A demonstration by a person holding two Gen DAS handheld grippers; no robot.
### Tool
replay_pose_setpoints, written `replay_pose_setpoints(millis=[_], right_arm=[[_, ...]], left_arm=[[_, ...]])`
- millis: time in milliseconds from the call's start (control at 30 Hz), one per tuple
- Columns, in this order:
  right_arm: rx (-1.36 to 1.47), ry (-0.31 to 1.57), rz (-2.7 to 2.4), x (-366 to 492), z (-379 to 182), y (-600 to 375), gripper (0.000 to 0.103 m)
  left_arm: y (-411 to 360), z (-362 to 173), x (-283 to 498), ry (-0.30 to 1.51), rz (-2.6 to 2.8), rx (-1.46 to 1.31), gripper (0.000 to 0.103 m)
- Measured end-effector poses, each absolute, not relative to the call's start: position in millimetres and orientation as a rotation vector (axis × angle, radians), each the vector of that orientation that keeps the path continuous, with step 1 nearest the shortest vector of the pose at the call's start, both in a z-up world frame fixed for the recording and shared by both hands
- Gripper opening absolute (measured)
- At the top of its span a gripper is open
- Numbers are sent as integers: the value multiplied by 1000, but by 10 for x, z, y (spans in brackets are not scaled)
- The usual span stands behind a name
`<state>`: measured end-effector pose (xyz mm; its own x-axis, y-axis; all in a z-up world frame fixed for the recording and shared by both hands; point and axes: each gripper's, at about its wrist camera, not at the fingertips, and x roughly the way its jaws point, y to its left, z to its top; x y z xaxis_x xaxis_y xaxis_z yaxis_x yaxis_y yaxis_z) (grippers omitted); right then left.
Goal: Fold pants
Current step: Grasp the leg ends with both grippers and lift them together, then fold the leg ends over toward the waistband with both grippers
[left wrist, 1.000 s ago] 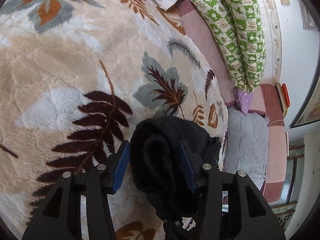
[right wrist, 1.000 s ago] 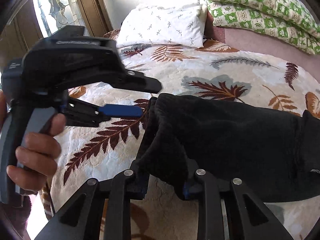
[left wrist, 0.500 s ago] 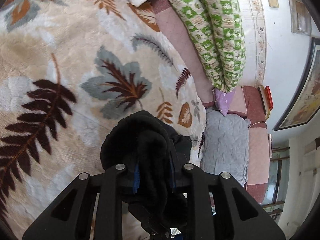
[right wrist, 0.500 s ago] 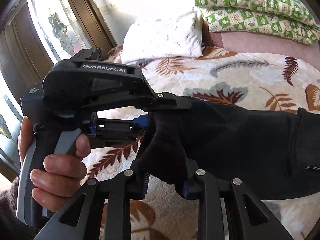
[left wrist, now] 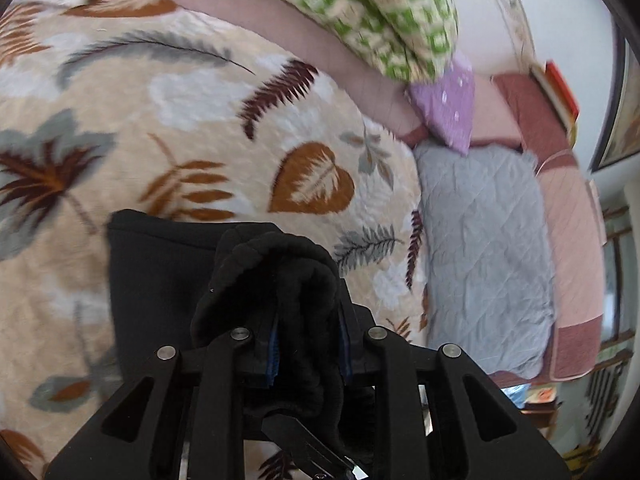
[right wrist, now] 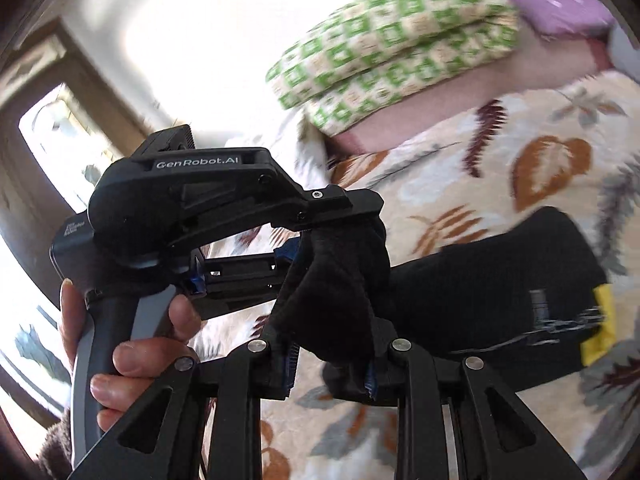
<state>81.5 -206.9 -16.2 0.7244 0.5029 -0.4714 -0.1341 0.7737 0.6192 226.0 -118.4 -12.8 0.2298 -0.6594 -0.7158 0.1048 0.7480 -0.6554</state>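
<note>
Spread over the bed is a cream blanket [left wrist: 168, 92] printed with brown, grey and maroon leaves, and on it lie the black pants [right wrist: 492, 288], the fabric stretching away to the right in the right wrist view, with a yellow tag [right wrist: 598, 324] near their far end. One bunched end of the pants is lifted off the blanket and caught by both tools. The left gripper [left wrist: 308, 344] has its blue-lined jaws drawn close together, pinching a thick roll of the black cloth between them; the log shows those jaws were closing within the past second, and the pads now press on the fabric. The right gripper [right wrist: 332, 368] stands narrow too, clamped on a fold of the same bunch just beside the left one's hold. In the right wrist view a person's left hand [right wrist: 132, 340] wraps the grey handle of the left tool.

Farther off, a green-and-cream checked quilt [left wrist: 360, 12] lies folded along a pink sheet [left wrist: 256, 12] at the far side of the bed. A small purple pillow [left wrist: 448, 108] sits at the quilt's right end, and a grey quilted pad [left wrist: 484, 252] lies beside the blanket's right edge. Both views are blurred.
</note>
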Motion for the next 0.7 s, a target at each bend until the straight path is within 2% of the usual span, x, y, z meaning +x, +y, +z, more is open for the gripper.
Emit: replay_pose_setpoints(millis=[167,333,367,433,500,667,700], right_arm=[[719,664,291,811,-429,-2804,26],[864,728,275,893,-853,-3263,33],[889,729,281,880,-901,-3316,33],[958,727,316,876,-970,-3422,34],[1022,723,350,843,-998,-3488,38],[1186,660,369,680,-1042,-3716,52],[1206,655,359,627,-1040,-3754,52]], left_arm=[[-1968,-402,2372,1291,-532,-361,20],[-2277,-656,2450,1363,-458,-218,23],[-2279,-641,2457,1373,-457,-210,24],[-2248,-557,2459,1407,-470,-215,30],[-2197,-461,2452,1448,-484,-223,35],[-1940,-92,2352,1451,-516,-300,35],[-1906,-38,2333,1447,-519,-315,35]])
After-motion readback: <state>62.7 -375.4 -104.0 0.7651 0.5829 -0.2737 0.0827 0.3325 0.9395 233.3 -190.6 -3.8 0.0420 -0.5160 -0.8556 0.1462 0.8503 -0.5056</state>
